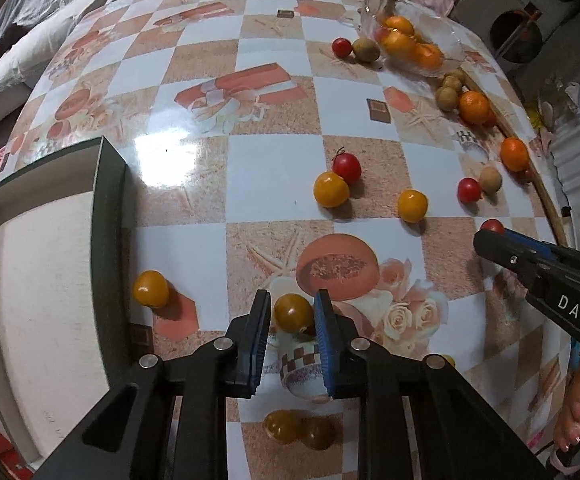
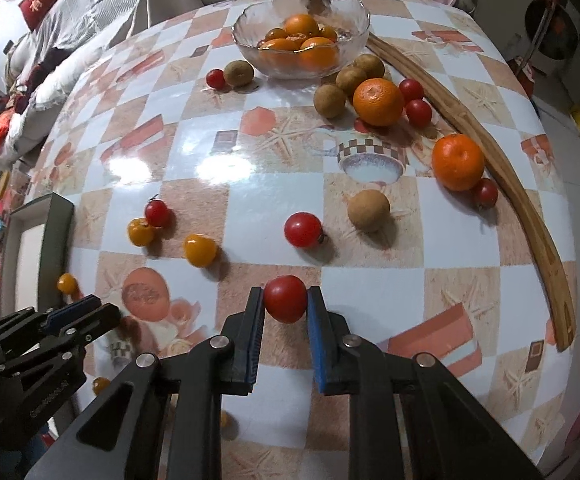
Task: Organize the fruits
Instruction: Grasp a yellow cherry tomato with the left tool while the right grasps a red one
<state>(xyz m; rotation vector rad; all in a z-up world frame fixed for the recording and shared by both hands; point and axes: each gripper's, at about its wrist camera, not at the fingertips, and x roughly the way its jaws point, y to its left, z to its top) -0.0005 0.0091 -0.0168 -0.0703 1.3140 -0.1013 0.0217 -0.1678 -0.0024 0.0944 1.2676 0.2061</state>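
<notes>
Fruit is being gripped by both tongs above the checked tablecloth [image 2: 290, 184]. A yellow tomato [image 1: 293, 312] is being clamped by the left gripper [image 1: 292, 320], just right of the white tray [image 1: 45, 280]. A red tomato [image 2: 285, 298] is being squeezed between the right gripper's [image 2: 285, 304] pads. Oranges are being kept in the glass bowl [image 2: 346, 12] at the far edge.
</notes>
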